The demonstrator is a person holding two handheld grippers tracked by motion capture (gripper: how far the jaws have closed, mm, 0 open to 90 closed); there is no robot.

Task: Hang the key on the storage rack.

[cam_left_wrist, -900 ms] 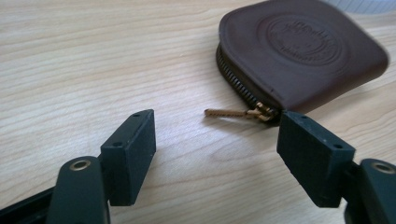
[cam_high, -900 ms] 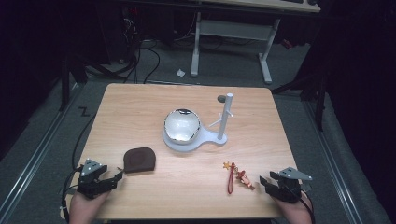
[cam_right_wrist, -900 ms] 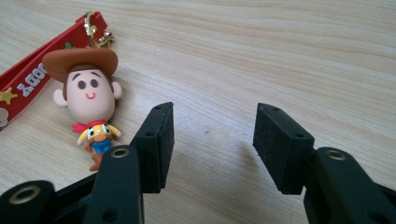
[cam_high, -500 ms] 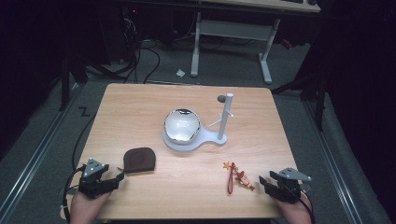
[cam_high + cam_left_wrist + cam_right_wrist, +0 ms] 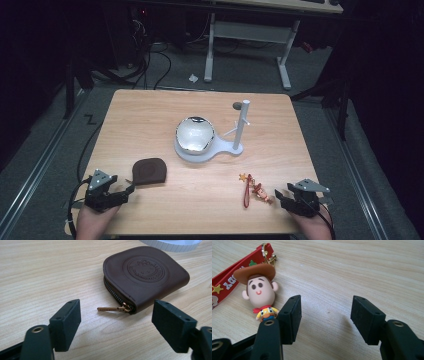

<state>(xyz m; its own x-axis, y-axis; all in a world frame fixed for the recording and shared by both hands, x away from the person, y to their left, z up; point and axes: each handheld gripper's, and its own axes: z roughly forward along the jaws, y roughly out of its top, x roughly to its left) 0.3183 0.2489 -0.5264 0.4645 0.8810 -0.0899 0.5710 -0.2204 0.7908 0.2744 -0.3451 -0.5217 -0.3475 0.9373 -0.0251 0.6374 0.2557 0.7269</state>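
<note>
Down at the near edge of the worktop (image 5: 150, 105) both tools sat low, each in a hand. The left tool (image 5: 131, 189) was released, its jaws spread wide with nothing between them. Just ahead of it lay the brown zip pouch (image 5: 146, 275), flat on the wood, and its brass zipper pull (image 5: 110, 308) stuck out toward the tool, long axis running crosswise between the two jaws. That was the relation to watch — from these pictures, the left tool was plainly the nearer one to the pouch, and a short push forward would probably bring the pull between its jaws.

Over on the other side the right tool (image 5: 280, 196) was released too, jaws apart over bare wood. The cowboy figure keychain (image 5: 260, 291) lay just beside its left jaw, outside the gap, with the red strap (image 5: 227, 282) running away from it.

Farther up the worktop, well apart from both tools, stood the white stand (image 5: 236, 148) with its upright post (image 5: 242, 125) — and a shiny dish (image 5: 194, 134) resting on its base.
</note>
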